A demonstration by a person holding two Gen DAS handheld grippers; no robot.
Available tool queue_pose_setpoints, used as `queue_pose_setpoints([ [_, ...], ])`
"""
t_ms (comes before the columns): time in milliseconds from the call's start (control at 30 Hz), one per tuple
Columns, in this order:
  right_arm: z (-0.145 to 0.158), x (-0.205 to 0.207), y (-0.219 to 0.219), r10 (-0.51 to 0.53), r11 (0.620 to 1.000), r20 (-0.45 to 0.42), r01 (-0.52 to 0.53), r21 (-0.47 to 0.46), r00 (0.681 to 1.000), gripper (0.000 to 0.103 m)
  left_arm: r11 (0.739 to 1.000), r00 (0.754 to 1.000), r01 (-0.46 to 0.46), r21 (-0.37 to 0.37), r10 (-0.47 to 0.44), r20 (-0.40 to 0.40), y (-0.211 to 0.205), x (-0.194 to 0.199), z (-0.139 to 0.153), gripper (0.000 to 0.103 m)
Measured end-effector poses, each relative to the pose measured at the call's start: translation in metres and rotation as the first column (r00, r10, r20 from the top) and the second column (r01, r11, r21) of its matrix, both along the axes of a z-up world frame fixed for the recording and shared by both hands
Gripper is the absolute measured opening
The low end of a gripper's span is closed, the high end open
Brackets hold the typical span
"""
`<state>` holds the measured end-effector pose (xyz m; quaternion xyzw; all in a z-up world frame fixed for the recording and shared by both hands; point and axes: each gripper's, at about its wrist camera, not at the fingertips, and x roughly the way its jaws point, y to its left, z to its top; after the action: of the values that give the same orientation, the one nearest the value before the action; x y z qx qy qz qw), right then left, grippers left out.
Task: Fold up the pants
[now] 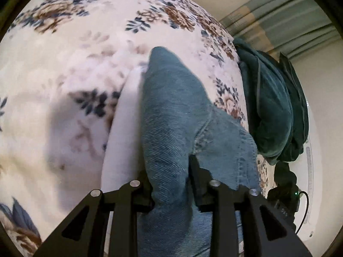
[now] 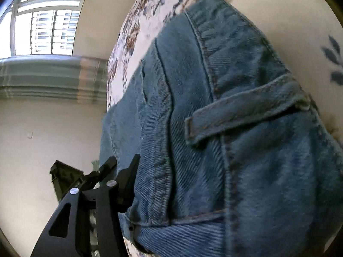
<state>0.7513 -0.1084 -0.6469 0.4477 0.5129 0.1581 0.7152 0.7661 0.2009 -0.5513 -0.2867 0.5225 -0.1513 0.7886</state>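
The pants are blue denim jeans (image 1: pixel 171 115), lifted over a floral blanket (image 1: pixel 64 64). My left gripper (image 1: pixel 171 171) is shut on a bunched fold of the jeans, which rises between its black fingers (image 1: pixel 197 167). A white lining or inner cloth (image 1: pixel 126 128) hangs to the left of the denim. In the right wrist view the jeans (image 2: pixel 235 128) fill the frame, with the waistband and a belt loop (image 2: pixel 242 111) showing. My right gripper (image 2: pixel 150 171) is shut on the jeans; only its left finger (image 2: pixel 128 175) shows, the other is hidden behind the denim.
A dark green cushion or folded cloth (image 1: pixel 270 107) lies at the blanket's right edge. A black device with a green light (image 1: pixel 287 194) is below it. A window (image 2: pixel 42 30) and striped curtain (image 2: pixel 53 77) stand beyond the bed (image 2: pixel 137 21).
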Motion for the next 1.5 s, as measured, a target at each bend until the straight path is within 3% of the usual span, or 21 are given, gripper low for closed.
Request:
queue_pose_setpoints([
  [67, 0.004, -0.003, -0.004, 0.03, 0.999, -0.013, -0.03, -0.035, 0.999, 0.064, 1.0, 1.0, -0.016, -0.006, 0.016, 0.009, 0.006, -0.009, 0.001, 0.032],
  [100, 0.008, -0.005, -0.008, 0.034, 0.998, -0.02, -0.035, -0.059, 0.999, 0.067, 1.0, 1.0, -0.027, 0.008, 0.027, 0.009, 0.009, -0.015, 0.002, 0.037],
  [133, 0.013, -0.007, -0.011, 0.033, 0.995, -0.028, -0.036, -0.093, 0.999, 0.076, 0.999, 0.999, -0.037, 0.017, 0.037, 0.007, 0.012, -0.018, 0.001, 0.043],
  [200, 0.021, -0.01, -0.015, 0.05, 0.987, -0.05, -0.057, -0.151, 0.998, 0.077, 0.997, 0.997, -0.075, 0.025, 0.076, -0.011, 0.022, -0.026, 0.002, 0.051],
  [300, 0.033, -0.011, -0.013, 0.082, 0.955, -0.083, -0.102, -0.277, 0.993, 0.087, 0.992, 0.992, -0.112, 0.066, 0.115, -0.043, 0.026, -0.036, 0.009, 0.055],
  [333, 0.041, -0.012, -0.01, 0.093, 0.935, -0.09, -0.118, -0.335, 0.992, 0.09, 0.988, 0.991, -0.119, 0.104, 0.124, -0.048, 0.024, -0.038, 0.013, 0.06],
  [400, 0.056, -0.012, -0.002, 0.098, 0.889, -0.107, -0.135, -0.438, 0.989, 0.096, 0.962, 0.99, -0.118, 0.247, 0.135, -0.049, 0.013, -0.043, 0.029, 0.069],
  [500, 0.089, -0.023, 0.016, 0.094, 0.756, -0.103, -0.138, -0.64, 0.99, 0.098, 0.883, 0.991, -0.112, 0.455, 0.136, -0.02, -0.009, -0.062, 0.055, 0.08],
  [600, 0.123, -0.036, 0.021, 0.084, 0.671, -0.08, -0.116, -0.732, 0.993, 0.103, 0.851, 0.992, -0.091, 0.518, 0.122, -0.025, -0.025, -0.082, 0.073, 0.088],
  [700, 0.152, -0.064, 0.008, 0.074, 0.626, -0.06, -0.093, -0.774, 0.995, 0.103, 0.818, 0.996, -0.063, 0.572, 0.089, -0.018, -0.044, -0.1, 0.097, 0.088],
  [800, 0.195, -0.095, 0.0, 0.067, 0.607, -0.029, -0.064, -0.792, 0.997, 0.103, 0.799, 0.998, -0.06, 0.598, 0.069, 0.007, -0.056, -0.118, 0.126, 0.089],
  [1067, 0.318, -0.186, -0.014, 0.099, 0.593, 0.084, 0.009, -0.805, 0.992, 0.103, 0.793, 0.993, -0.108, 0.599, 0.056, 0.105, -0.078, -0.18, 0.227, 0.089],
  [1233, 0.392, -0.25, -0.023, 0.124, 0.581, 0.147, 0.049, -0.813, 0.981, 0.103, 0.78, 0.982, -0.145, 0.609, 0.039, 0.185, -0.102, -0.245, 0.297, 0.089],
  [1500, 0.504, -0.368, -0.031, 0.188, 0.556, 0.256, 0.112, -0.824, 0.948, 0.103, 0.773, 0.959, -0.209, 0.6, 0.042, 0.279, -0.121, -0.348, 0.376, 0.089],
])
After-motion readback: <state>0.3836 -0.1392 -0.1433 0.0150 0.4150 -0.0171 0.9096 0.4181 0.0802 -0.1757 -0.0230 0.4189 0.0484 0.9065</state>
